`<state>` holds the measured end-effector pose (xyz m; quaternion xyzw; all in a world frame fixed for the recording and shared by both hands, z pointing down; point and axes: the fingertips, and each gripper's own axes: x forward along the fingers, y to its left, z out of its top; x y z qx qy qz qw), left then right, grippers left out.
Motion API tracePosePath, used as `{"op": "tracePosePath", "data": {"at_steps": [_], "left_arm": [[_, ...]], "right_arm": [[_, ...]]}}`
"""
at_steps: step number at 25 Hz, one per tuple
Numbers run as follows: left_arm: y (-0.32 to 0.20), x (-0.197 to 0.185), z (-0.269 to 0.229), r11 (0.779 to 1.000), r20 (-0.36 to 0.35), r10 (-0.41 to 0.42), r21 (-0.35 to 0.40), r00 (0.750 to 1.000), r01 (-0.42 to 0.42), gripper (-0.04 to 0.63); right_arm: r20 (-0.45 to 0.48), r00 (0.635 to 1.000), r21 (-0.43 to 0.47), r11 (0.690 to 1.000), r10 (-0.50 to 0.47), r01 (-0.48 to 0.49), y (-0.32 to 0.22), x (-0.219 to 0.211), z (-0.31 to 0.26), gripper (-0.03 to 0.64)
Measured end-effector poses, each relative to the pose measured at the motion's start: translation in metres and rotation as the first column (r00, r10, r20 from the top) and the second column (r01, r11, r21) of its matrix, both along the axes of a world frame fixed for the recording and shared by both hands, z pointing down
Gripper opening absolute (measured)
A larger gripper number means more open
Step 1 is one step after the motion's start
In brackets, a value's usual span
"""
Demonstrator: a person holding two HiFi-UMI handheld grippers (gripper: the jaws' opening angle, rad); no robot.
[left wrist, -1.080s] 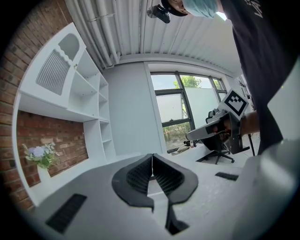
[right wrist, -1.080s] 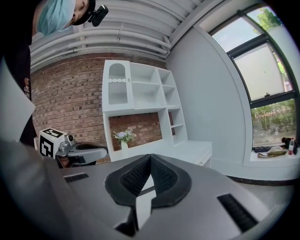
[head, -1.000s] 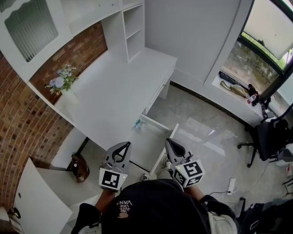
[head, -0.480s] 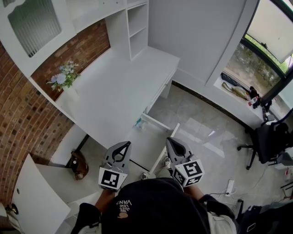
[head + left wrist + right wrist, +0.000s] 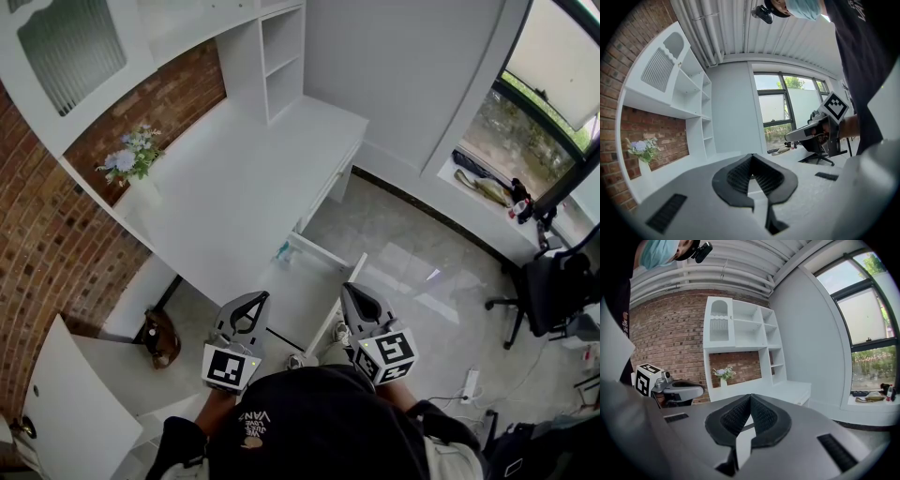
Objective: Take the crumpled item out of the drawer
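Both claws clenched, nothing in either: left claw (image 5: 751, 158) has its pads tip to tip with only bench and room visible past them, and right claw (image 5: 750, 398) is the same. In the head view both are held close in front of the person, side by side, pointing out toward the bench (image 5: 234, 187), with the marker cubes at the near ends. The drawer (image 5: 302, 292) is pulled out of the bench's near end. The left claw sits over its near left side and the right claw over its right wall. The task item looks like the small bluish thing (image 5: 283, 251) in the drawer's far left corner, right under the bench edge. It's too small to say whether it's crumpled or what it's made of. It lies ahead of both claw tips and neither touches it. The rest of the drawer floor reads plain white. A vase of flowers (image 5: 131, 165) stands at the bench's left, against the brick wall (image 5: 47, 244), and the white shelf unit (image 5: 277, 56) stands at the far end. An office chair (image 5: 553, 281) is off to the right by the window (image 5: 525, 112), well apart from the bench. A brown object (image 5: 161, 343) lies on the floor left of the left claw; can't tell what it is.
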<state>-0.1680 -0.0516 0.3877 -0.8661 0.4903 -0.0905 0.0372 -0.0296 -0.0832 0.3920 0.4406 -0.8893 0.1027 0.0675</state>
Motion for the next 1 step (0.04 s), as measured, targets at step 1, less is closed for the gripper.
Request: {"op": "tracePosePath", "data": {"at_steps": [1], "left_arm": [[0.0003, 0.0007, 0.0003, 1.000, 0.000, 0.001, -0.001, 1.000, -0.001, 0.006]], "right_arm": [[-0.001, 1.000, 0.001, 1.000, 0.002, -0.002, 0.0001, 0.0010, 0.0001, 0.000]]}}
